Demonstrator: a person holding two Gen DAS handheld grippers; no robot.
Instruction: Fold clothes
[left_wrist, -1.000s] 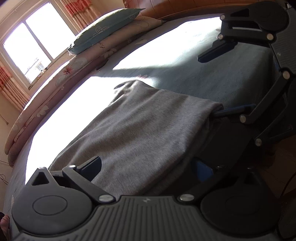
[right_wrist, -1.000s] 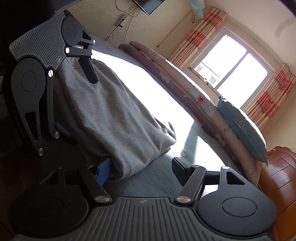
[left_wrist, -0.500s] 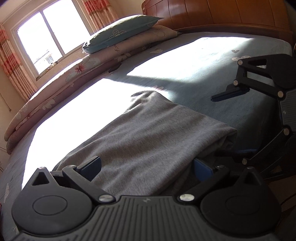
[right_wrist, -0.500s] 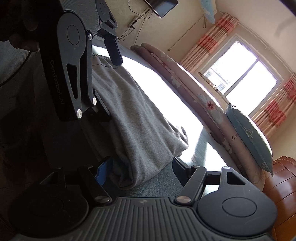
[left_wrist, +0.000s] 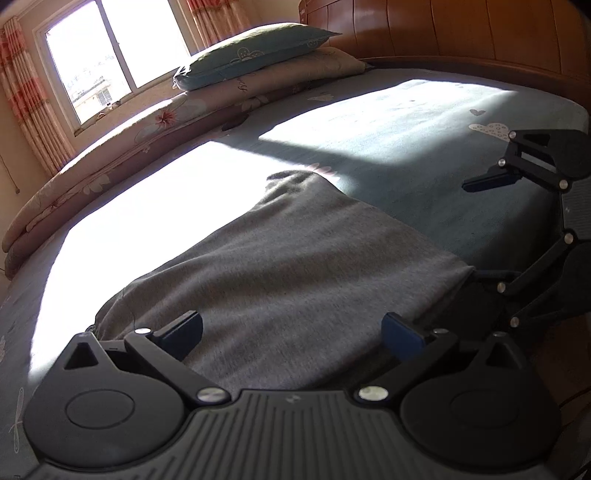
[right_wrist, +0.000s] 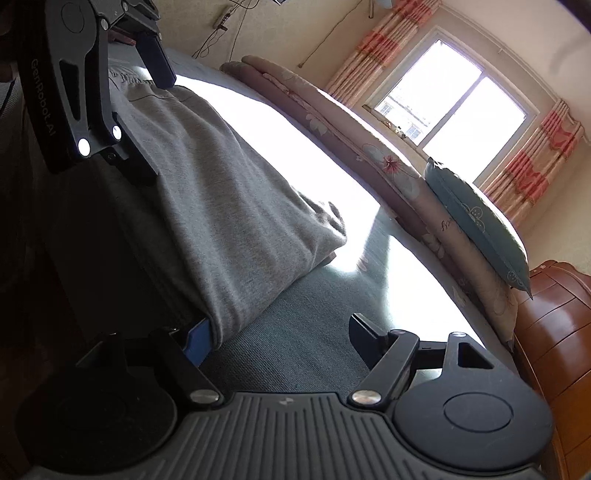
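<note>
Widening right gripper (right_wrist: 284, 332) jaws | grey garment (left_wrist: 295, 266) apparently released, flatter

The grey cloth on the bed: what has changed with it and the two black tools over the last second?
The right gripper has just been opening its fingers; the grey cloth now lies beside one finger, unpinched. The left gripper has drawn back and stands open over the near edge. The cloth stays folded on the bed; the pillow is unmoved.
</note>
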